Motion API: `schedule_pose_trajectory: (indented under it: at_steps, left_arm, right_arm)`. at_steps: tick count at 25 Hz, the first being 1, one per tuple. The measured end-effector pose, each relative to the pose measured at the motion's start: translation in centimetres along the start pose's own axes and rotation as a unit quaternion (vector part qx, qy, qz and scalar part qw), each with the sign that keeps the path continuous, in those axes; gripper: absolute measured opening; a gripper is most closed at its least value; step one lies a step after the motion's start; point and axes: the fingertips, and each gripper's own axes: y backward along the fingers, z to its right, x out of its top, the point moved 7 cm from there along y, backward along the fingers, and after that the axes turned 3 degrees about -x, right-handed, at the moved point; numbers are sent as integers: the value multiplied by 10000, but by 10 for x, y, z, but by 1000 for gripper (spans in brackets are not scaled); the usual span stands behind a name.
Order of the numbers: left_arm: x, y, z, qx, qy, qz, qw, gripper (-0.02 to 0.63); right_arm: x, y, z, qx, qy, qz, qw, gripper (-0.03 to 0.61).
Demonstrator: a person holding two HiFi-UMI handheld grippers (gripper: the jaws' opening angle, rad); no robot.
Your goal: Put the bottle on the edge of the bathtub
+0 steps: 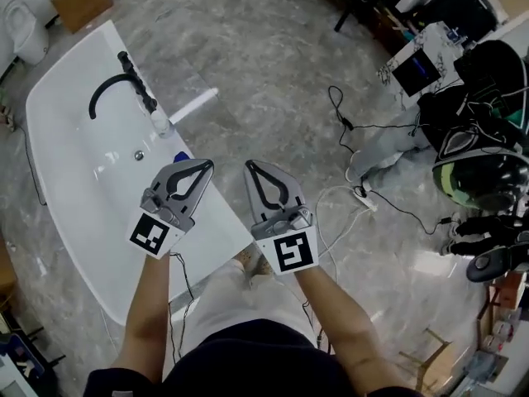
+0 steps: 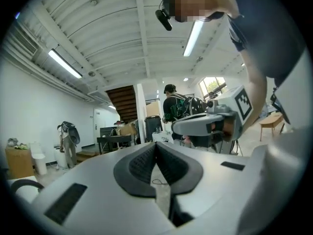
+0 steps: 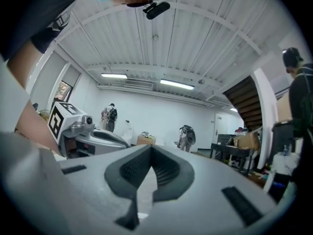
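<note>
Over the bathtub [image 1: 73, 168] edge near the bottle [image 1: 160, 123], the left claw [image 1: 207, 166] and right claw [image 1: 249, 166] are closed, empty, cables [image 1: 345, 123] alongside.

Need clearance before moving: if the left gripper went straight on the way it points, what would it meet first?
Nothing close: the left gripper, shut and empty, points level into open room. The right gripper sits off to its side. Depth is unclear.
</note>
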Motion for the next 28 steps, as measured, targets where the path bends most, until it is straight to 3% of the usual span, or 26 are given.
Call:
schedule_pose_trajectory:
  at_steps: [6,13,17,22,26,28]
  left_arm:
    - [70,-47,54,-634,-66,622,9960,2]
    - [137,-107,115,-1713,-70,1075,9793,2]
    - [164,-146,166,-2300,-115,1215,9655,2]
    - [184,-192,234,-2817,10,1224,9517,2]
    - [204,-206,289,-3080,-36,1249,9431,2]
    - [216,-206,309,-3201,146,1213,9395,2]
  right_arm:
    - [46,70,45,-944,132,326,9949,-3]
    - [84,163,89,-2434,191,217,9695,-3]
    - [95,232,115,-3468,225,81,9376,-3]
    - [105,319,129,-4602,402,-131,8868,-3]
    - [115,379,124,-5209,478,-327,8517,-3]
    - [119,401,120,-5445,431,-409,8366,-3]
